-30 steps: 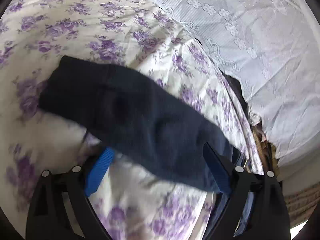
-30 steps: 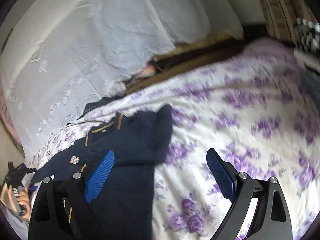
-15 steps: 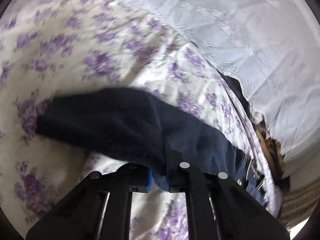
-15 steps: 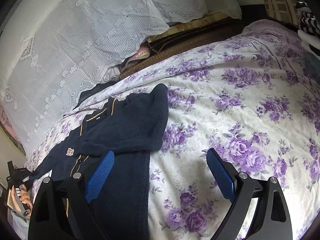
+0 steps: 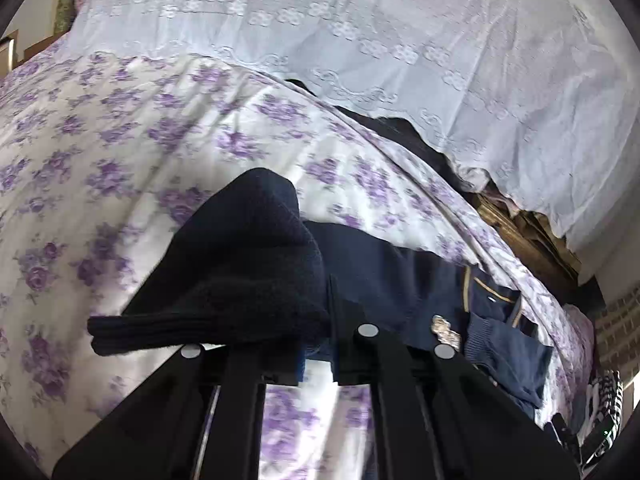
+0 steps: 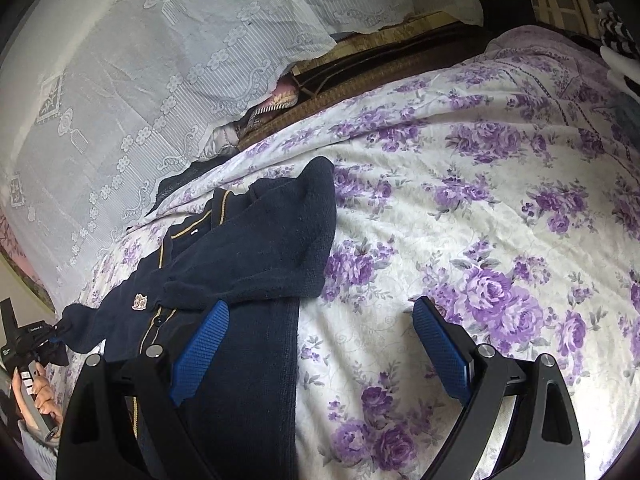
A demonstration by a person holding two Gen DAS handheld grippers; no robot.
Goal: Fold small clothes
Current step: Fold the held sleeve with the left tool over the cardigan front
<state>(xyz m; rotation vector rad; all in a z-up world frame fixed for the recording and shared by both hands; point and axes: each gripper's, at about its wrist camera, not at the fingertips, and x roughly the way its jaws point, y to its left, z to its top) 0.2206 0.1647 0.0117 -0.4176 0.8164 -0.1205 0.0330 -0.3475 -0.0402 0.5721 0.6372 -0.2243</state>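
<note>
A navy knit cardigan (image 6: 248,264) with gold trim and a chest badge lies on the floral bedsheet (image 6: 480,220). One sleeve (image 6: 304,232) is folded across its front. My left gripper (image 5: 316,344) is shut on the other sleeve (image 5: 240,272) and holds it lifted, with the cuff hanging left. It also shows at the far left of the right wrist view (image 6: 44,340). My right gripper (image 6: 320,344) is open and empty, hovering over the cardigan's right edge.
A white lace cloth (image 5: 400,40) covers the headboard side behind the bed. Dark brown wood (image 6: 380,68) runs along the far edge of the mattress. Striped fabric (image 6: 616,32) lies at the far right corner.
My left gripper closed on the sleeve and lifted it toward the cardigan's body. My right gripper moved slightly closer to the cardigan and stayed open.
</note>
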